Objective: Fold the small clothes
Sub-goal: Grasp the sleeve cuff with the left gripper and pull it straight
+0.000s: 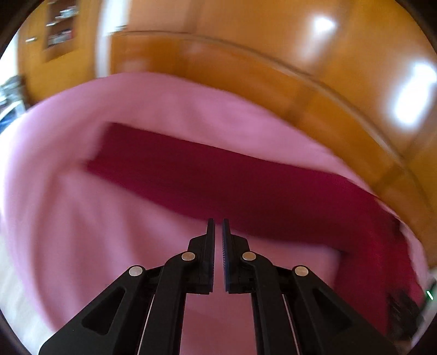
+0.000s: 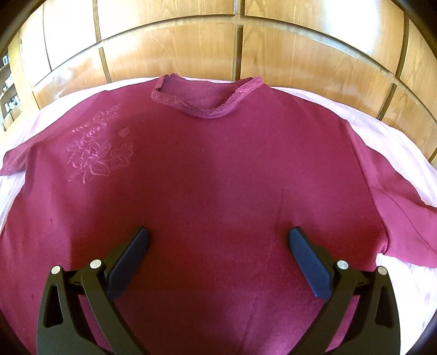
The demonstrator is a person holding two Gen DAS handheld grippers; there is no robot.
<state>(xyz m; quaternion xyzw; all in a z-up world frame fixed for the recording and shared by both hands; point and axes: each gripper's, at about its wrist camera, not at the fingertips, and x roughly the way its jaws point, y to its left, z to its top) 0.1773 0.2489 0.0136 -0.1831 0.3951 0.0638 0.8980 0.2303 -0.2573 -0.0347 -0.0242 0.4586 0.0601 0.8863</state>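
Observation:
A maroon top [image 2: 218, 174] lies flat, front up, on a pink sheet [image 2: 396, 142]. It has a lace neckline [image 2: 202, 101] at the far side and flower embroidery [image 2: 95, 147] at the left chest. My right gripper [image 2: 218, 237] is open wide and empty, hovering over the lower middle of the top. In the blurred left wrist view, a long maroon sleeve [image 1: 218, 180] stretches across the pink sheet [image 1: 109, 232]. My left gripper [image 1: 218, 222] is nearly closed with a thin gap, nothing between the fingers, just above the sleeve's near edge.
A wooden panelled headboard [image 2: 218, 46] runs behind the bed. Shelves [image 1: 58, 24] show at the far left of the left wrist view. A dark object with a green light [image 1: 409, 305] sits at the right edge.

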